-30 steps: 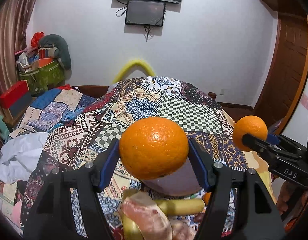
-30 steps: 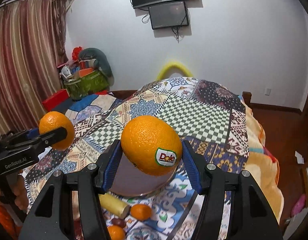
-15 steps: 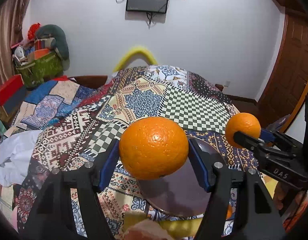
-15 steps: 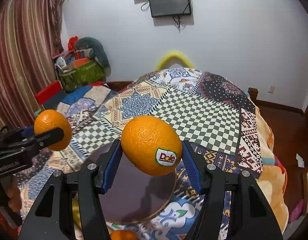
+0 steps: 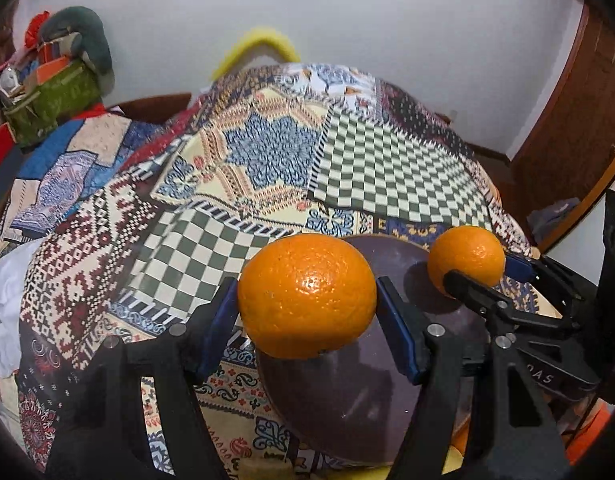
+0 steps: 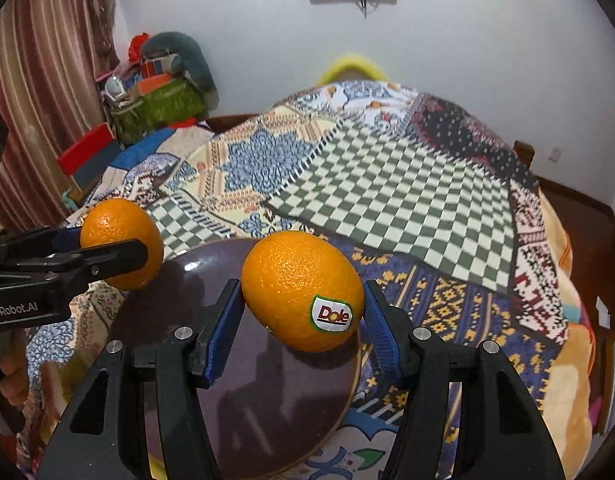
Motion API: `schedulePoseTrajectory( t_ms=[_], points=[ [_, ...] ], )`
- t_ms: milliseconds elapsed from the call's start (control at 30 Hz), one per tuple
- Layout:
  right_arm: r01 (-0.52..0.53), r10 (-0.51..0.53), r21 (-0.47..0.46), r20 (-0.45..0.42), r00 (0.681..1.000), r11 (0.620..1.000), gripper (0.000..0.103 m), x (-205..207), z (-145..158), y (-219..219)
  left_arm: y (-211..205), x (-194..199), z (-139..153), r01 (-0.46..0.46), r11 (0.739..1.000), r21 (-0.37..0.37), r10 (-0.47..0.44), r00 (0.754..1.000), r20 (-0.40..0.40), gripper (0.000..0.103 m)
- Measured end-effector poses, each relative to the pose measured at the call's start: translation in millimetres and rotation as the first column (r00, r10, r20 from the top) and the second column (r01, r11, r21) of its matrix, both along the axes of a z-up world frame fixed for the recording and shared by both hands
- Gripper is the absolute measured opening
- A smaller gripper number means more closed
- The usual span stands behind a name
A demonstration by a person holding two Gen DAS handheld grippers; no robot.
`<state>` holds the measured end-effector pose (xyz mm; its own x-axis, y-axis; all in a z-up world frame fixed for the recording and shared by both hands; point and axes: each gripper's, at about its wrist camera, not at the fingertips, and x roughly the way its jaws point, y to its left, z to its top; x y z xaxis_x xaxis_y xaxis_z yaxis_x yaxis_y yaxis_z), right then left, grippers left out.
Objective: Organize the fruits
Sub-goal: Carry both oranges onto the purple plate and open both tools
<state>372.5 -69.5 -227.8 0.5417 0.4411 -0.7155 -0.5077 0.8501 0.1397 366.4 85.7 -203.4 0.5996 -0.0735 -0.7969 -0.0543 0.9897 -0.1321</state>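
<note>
Left gripper (image 5: 307, 300): clamped on a plain orange (image 5: 306, 297), blue ribbed pads (image 5: 219, 322) pressing both flanks at its widest, which looks like why the round fruit doesn't roll out

Right gripper (image 6: 303, 294): clamped too, on a stickered orange (image 6: 302, 290), Dole label facing the camera, the oval body tilted a little between the pads

Position: both oranges hang in the air over the dark plate (image 5: 347, 396), the plain one near its left edge, the stickered one further in, neither touching it as far as I can tell

Why there: my read is a paired drop onto the plate, fruit gathered in one spot

Skins: dimpled, glossy, firm-looking, a bright highlight on the plain one

Plate: round, smooth, purple-brown, shiny enough to carry the grippers' shadows; fruit may roll on it

Underneath: patchwork quilt (image 5: 387, 168), soft cloth in checks and florals, so the plate may sit unsteadily
</note>
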Motion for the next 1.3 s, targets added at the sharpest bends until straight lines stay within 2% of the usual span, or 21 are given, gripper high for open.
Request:
schedulePoseTrajectory(
  t_ms=[133,467,600,800,933,1300],
  points=[
    [-0.017,0.017,-0.014,-0.022,1.000,1.000,0.056,4.8,-6.5,4.5,-4.7,8.8,-7.3,0.024,0.999,0.025,-0.023,0.999,-0.036,0.067],
    [-0.046,0.044,-0.040,-0.046,0.998,0.998,0.059,7.0,-14.4,10.4,-4.0,22.1,-26.0,0.027,1.000,-0.004,-0.027,0.991,-0.131,0.068],
    [-0.044,0.042,-0.035,-0.057,0.997,0.998,0.059,7.3,-15.1,10.5,-8.1,22.2,-25.9,0.047,0.999,0.016,-0.045,0.990,-0.132,0.069],
    [-0.039,0.037,-0.041,-0.051,0.998,0.998,0.068,-1.7,-9.5,7.6,-12.2,14.5,-12.8,0.052,0.998,0.047,-0.048,0.995,-0.090,0.073],
    [-0.032,0.030,-0.035,-0.043,0.999,0.999,0.068,-9.6,-1.4,2.4,-9.0,2.9,0.0,0.036,0.999,0.026,-0.034,0.997,-0.064,0.073],
    [-0.013,0.014,-0.006,0.037,0.999,1.000,0.068,-47.2,40.0,-9.9,-11.7,-56.8,52.8,0.005,0.996,0.084,-0.011,0.997,0.075,0.074]
  ],
)
